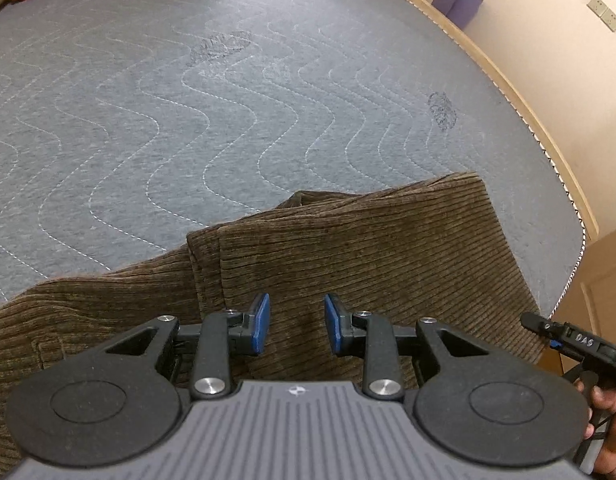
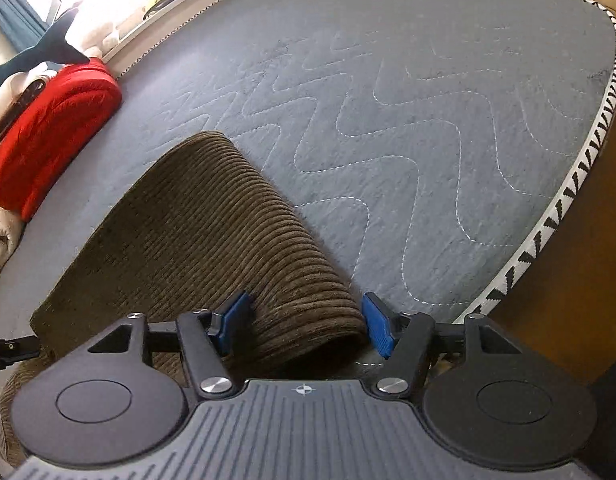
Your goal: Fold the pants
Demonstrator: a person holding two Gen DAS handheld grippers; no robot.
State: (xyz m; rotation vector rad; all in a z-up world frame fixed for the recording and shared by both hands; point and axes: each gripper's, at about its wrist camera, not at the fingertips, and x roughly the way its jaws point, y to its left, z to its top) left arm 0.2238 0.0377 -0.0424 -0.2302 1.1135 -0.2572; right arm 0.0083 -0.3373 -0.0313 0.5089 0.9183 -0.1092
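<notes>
Brown corduroy pants (image 1: 348,248) lie folded on the grey quilted mattress (image 1: 188,120), near its edge; the left gripper (image 1: 297,324) hovers over them, jaws parted, holding nothing; the right gripper (image 2: 306,326) is wide open astride a rounded fold; a red cushion (image 2: 48,136) sits beyond.

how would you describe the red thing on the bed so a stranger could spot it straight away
Start from the grey quilted mattress and follow it to its far left edge. The red cushion lies there beside a cream towel; it is the only bright red, fuzzy item.
</notes>
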